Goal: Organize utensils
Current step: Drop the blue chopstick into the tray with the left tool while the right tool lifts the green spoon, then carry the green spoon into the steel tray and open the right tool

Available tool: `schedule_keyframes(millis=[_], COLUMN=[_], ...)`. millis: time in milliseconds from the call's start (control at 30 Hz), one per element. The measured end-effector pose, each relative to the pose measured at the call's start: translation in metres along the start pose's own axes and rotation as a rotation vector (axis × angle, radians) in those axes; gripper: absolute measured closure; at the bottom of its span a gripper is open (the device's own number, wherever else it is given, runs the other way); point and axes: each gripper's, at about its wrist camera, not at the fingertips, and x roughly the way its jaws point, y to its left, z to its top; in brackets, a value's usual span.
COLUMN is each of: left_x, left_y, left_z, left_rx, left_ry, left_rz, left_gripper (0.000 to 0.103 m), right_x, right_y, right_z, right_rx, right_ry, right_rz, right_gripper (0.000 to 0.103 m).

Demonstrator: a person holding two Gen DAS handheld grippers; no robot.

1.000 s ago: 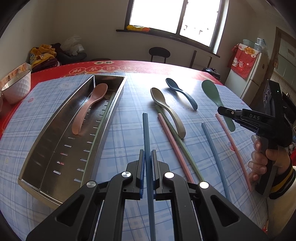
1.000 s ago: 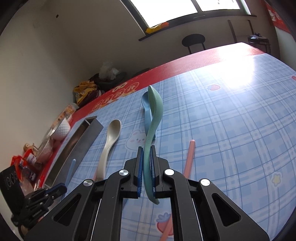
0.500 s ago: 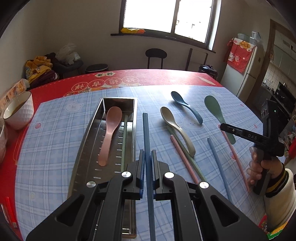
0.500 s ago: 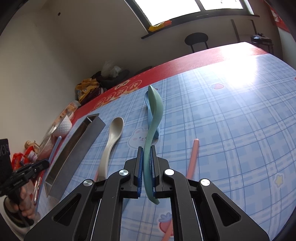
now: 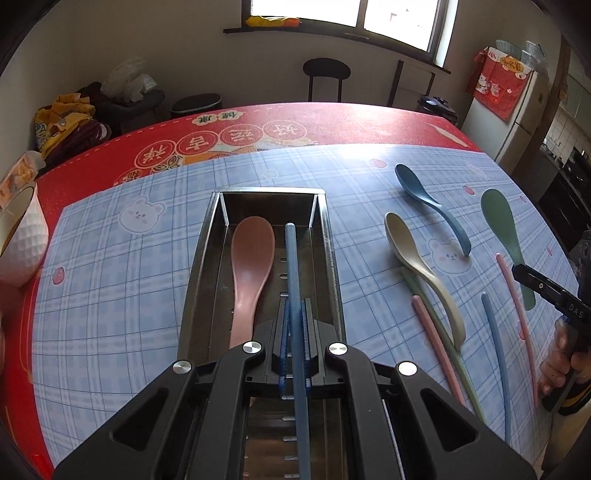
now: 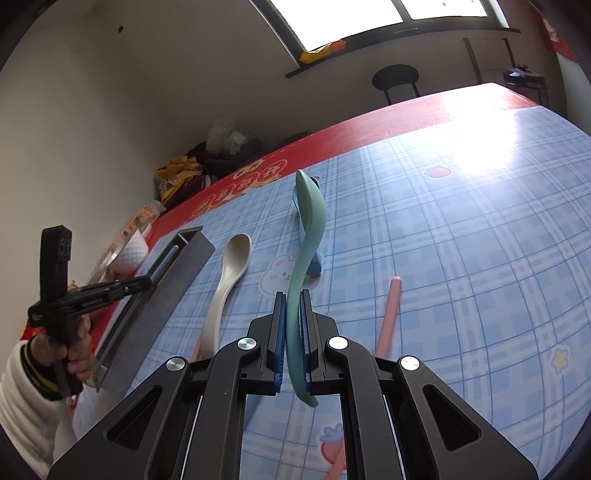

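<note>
Steel tray (image 5: 334,266) on desk (image 5: 110,280) holds pink spoon (image 5: 251,258). Left tongs (image 5: 294,321) grip blue chopstick (image 5: 291,273) over tray; right tongs (image 6: 291,314) clamp green spoon (image 6: 308,236) above desk.

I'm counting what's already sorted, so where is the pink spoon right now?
In the left wrist view the pink spoon lies inside the metal tray, on its left side, next to the blue chopstick held by the left gripper.

Bright daylight from the window (image 5: 340,14), glare across the table (image 6: 491,122), dark fisheye corners.
</note>
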Motion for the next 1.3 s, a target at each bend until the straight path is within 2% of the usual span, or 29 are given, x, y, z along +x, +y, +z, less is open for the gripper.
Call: schedule_keyframes(millis=[67, 300, 500, 667, 767, 833, 967, 1167, 1300], left_x=[0.007, 0.016, 0.014, -0.011, -0.034, -0.047, -0.067, -0.087, -0.093], left_y=[0.001, -0.002, -0.003, -0.002, -0.006, -0.009, -0.011, -0.011, -0.002], left_z=[-0.001, -0.001, 0.000, -0.001, -0.008, -0.017, -0.042, -0.084, -0.105], left_rx=[-0.003, 0.017, 0.015, -0.004, 0.008, 0.013, 0.005, -0.019, -0.049], left_ry=[0.037, 0.080, 0.073, 0.000, -0.069, -0.111, -0.188, -0.305, -0.375], left_rz=[-0.011, 0.001, 0.022, 0.015, 0.030, 0.040, 0.057, 0.114, 0.204], left_gripper=[0.097, 0.097, 0.096, 0.095, 0.087, 0.078, 0.068, 0.056, 0.052], right_x=[0.000, 0.000, -0.002, -0.006, -0.007, -0.007, -0.008, -0.006, -0.003], right_y=[0.000, 0.000, -0.004, -0.006, -0.007, -0.007, -0.008, -0.008, -0.007], right_z=[0.000, 0.000, 0.000, -0.001, -0.001, -0.001, -0.001, 0.000, 0.001], right_rx=[-0.001, -0.006, 0.004, 0.009, 0.008, 0.008, 0.009, 0.011, 0.017], right_ry=[0.000, -0.004, -0.009, -0.013, -0.014, -0.011, -0.011, -0.003, 0.007], right_rz=[0.005, 0.010, 0.021, 0.028, 0.028, 0.028, 0.027, 0.021, -0.001], right_gripper=[0.096, 0.096, 0.096, 0.096, 0.096, 0.096, 0.096, 0.096, 0.096])
